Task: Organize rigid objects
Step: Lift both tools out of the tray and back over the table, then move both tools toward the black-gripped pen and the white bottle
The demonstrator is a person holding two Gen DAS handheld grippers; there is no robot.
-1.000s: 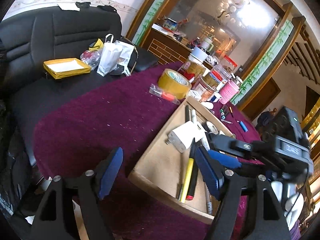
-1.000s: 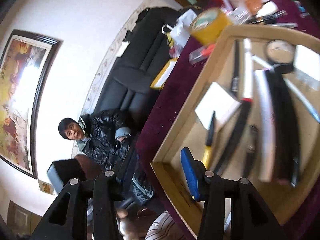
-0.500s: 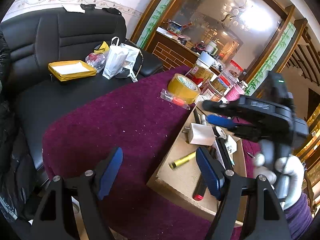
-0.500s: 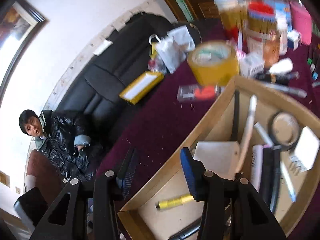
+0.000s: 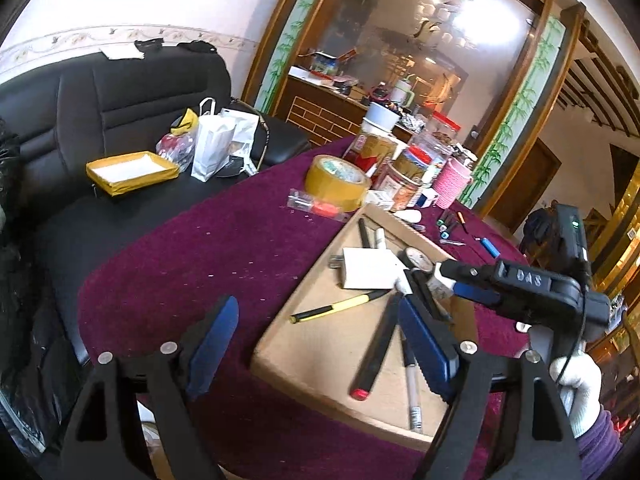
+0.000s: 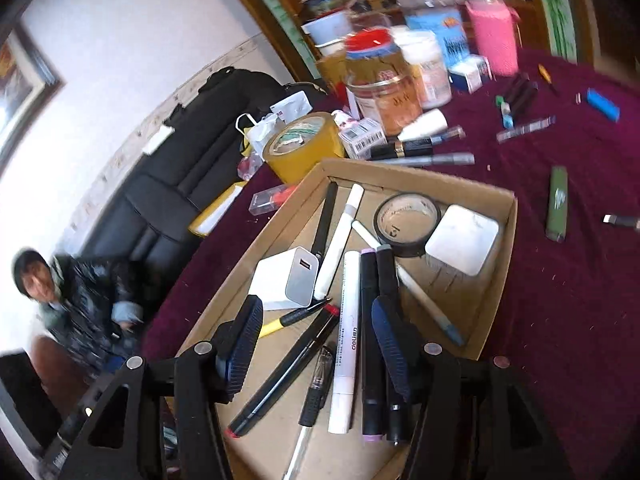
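A shallow cardboard box [image 5: 320,344] [image 6: 420,176] sits on the purple cloth. It holds a white charger [image 6: 284,280] [image 5: 368,268], a black tape roll [image 6: 406,220], a white square case [image 6: 462,240], a yellow pen [image 5: 332,308] [image 6: 272,326] and several markers [image 6: 346,340]. My left gripper [image 5: 318,336] hovers over the box's near corner, its jaws opening and gripping nothing. Over the box's pens my right gripper [image 6: 316,336] [image 5: 440,280] is also opening, and its pads touch none of them.
Loose on the cloth lie a yellow tape roll [image 6: 304,146], a silver pen [image 6: 432,159], a green stick [image 6: 557,202] and a blue lighter [image 6: 603,104]. Jars and a pink cup [image 6: 494,36] crowd the far edge. A person [image 6: 60,292] sits on the black sofa [image 5: 120,92].
The right gripper has swung from facing the sofa and wall to looking down into the box, and its jaws have widened. The yellow pen now lies crosswise. The left jaws stand slightly wider.
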